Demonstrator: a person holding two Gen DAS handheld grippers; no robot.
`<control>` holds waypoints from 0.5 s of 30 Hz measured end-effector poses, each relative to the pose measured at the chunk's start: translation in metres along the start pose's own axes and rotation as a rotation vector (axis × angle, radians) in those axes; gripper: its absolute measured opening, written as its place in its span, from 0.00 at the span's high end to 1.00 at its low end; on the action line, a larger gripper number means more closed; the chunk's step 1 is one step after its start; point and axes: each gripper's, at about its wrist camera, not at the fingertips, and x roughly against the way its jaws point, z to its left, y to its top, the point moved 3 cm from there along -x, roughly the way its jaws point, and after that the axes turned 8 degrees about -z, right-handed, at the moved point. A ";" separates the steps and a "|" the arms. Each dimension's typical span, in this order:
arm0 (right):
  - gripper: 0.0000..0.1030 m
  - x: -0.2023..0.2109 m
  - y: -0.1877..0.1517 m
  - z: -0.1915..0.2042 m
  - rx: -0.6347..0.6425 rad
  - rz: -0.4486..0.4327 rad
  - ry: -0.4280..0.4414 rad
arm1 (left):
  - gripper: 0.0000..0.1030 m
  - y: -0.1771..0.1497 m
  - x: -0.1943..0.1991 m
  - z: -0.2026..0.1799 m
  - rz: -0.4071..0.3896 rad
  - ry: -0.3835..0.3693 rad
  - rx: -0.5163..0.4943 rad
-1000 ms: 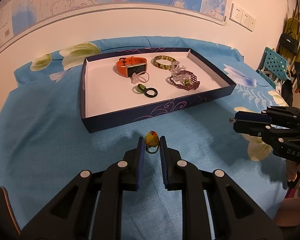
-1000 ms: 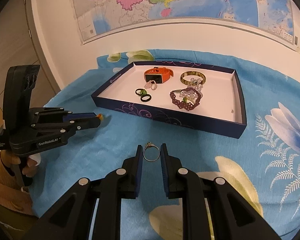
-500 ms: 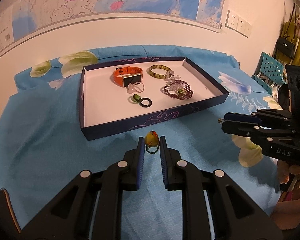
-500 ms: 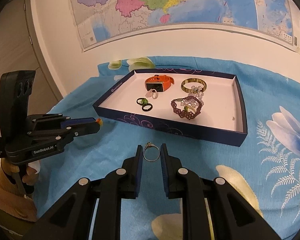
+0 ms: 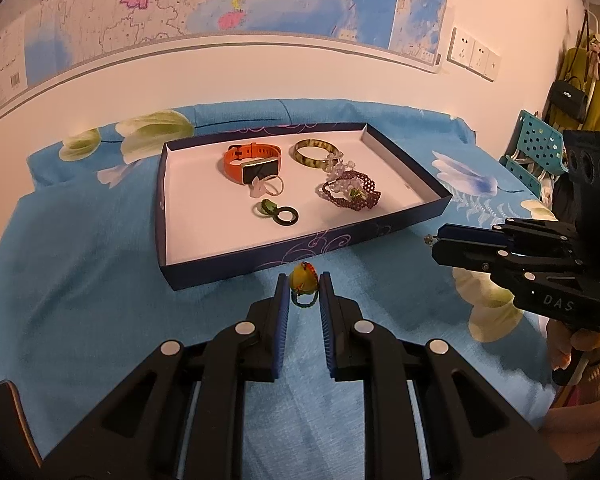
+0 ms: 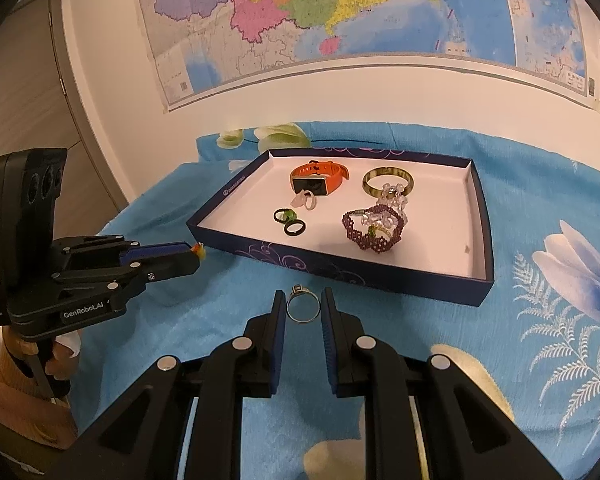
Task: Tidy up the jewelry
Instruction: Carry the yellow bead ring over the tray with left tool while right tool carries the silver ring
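Observation:
My left gripper is shut on a ring with a yellow stone, held above the blue cloth in front of the tray. My right gripper is shut on a thin silver ring, also held before the tray. The dark blue tray holds an orange watch, a green bangle, a purple beaded bracelet, a clear ring, a green ring and a black ring. The left gripper shows at the left of the right wrist view, the right gripper at the right of the left wrist view.
The table is covered with a blue floral cloth. A wall with a map stands behind it. A teal chair and hanging bags are at the far right. A door is at the left.
Both grippers have risen and drawn back a little from the tray, each keeping its ring. The tray looks smaller and farther in both views.

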 end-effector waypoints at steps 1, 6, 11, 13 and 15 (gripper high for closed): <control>0.84 0.000 0.001 0.000 0.001 -0.002 0.000 | 0.85 0.001 0.000 0.000 -0.002 0.000 0.001; 0.84 -0.001 0.005 0.000 0.004 -0.020 -0.003 | 0.85 0.005 0.003 -0.001 -0.013 -0.004 0.000; 0.84 -0.001 0.007 -0.001 0.004 -0.027 0.001 | 0.85 0.008 0.004 -0.001 -0.022 -0.007 -0.002; 0.84 -0.001 0.007 -0.001 0.002 -0.029 0.004 | 0.85 0.009 0.005 -0.002 -0.026 -0.008 -0.001; 0.84 -0.002 0.008 -0.001 0.003 -0.032 0.006 | 0.85 0.010 0.006 -0.002 -0.029 -0.009 -0.001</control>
